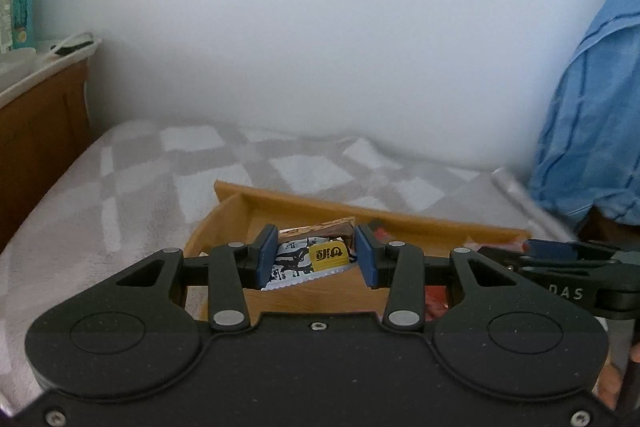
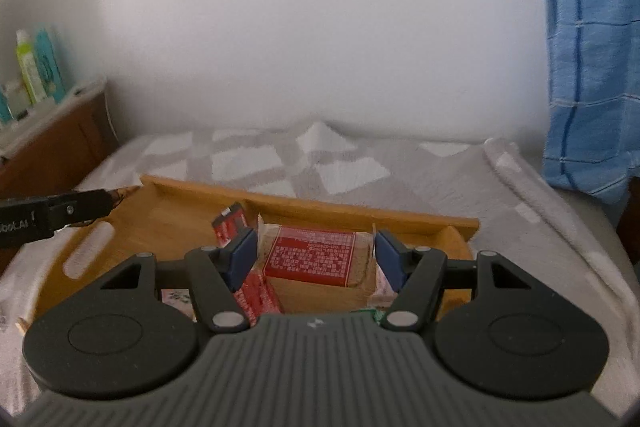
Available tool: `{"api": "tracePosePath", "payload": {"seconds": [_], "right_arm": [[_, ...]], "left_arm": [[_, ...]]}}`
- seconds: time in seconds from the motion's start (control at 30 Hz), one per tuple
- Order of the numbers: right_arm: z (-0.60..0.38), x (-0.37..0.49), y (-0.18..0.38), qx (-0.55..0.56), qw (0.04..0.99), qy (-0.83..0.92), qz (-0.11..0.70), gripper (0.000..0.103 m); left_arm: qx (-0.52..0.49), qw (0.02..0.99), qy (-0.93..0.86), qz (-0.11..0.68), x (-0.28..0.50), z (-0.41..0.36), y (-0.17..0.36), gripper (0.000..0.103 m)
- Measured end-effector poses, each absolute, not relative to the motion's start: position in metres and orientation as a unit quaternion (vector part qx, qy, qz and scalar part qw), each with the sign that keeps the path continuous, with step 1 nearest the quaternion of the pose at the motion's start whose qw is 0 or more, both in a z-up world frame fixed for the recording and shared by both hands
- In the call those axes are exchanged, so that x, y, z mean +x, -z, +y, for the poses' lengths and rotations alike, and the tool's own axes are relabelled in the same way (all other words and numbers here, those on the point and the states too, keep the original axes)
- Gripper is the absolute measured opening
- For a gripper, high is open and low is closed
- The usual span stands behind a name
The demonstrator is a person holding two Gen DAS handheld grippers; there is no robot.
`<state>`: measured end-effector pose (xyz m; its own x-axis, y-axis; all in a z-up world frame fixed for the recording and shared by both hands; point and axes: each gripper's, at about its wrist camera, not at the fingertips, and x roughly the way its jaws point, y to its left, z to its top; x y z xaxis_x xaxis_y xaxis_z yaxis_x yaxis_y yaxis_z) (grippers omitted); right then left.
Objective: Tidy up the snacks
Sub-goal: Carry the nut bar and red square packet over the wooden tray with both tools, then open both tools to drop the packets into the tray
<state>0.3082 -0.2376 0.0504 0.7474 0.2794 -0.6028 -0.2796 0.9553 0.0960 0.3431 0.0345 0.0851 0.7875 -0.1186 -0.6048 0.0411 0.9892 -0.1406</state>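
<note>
A wooden tray lies on a checked blanket. My left gripper hovers over its left half, pads shut on a white-and-black packet with a yellow label. A brown wrapper sits at the fingertips; whether it is gripped too I cannot tell. In the right wrist view my right gripper is shut on a clear-wrapped snack with a red label, above the tray. The left gripper reaches in from the left there, brown wrapper at its tip. The right gripper shows at the left view's right edge.
Loose in the tray are red packets and a green one. A wooden cabinet with bottles stands at the left. A blue cloth hangs at the right, with a white wall behind.
</note>
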Motion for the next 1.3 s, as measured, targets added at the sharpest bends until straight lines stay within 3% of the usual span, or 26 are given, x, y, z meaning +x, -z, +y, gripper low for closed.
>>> {"api": "tracePosePath", "payload": {"seconds": [0.37,0.83,0.97,1.23,1.3], "right_arm": [[-0.224,0.335,-0.024,0.000,0.921,-0.136,0.366,0.067],[-0.221,0.337,-0.019,-0.011,0.919,-0.131,0.371,0.065],[-0.222,0.334,-0.023,-0.003,0.923,-0.132,0.361,0.074],[-0.221,0.321,-0.041,-0.002,0.928,-0.139,0.345,0.075],[-0.220,0.315,-0.046,-0.003,0.930,-0.142,0.340,0.077]], "left_arm": [[-0.015,0.927,0.023,0.374,0.367,0.023,-0.046,0.038],[0.015,0.925,0.020,0.379,0.366,0.015,-0.039,0.037],[0.019,0.924,0.019,0.382,0.363,0.013,-0.043,0.037],[0.026,0.927,0.016,0.373,0.348,0.015,-0.059,0.038],[0.026,0.929,0.018,0.369,0.341,0.017,-0.068,0.044]]}}
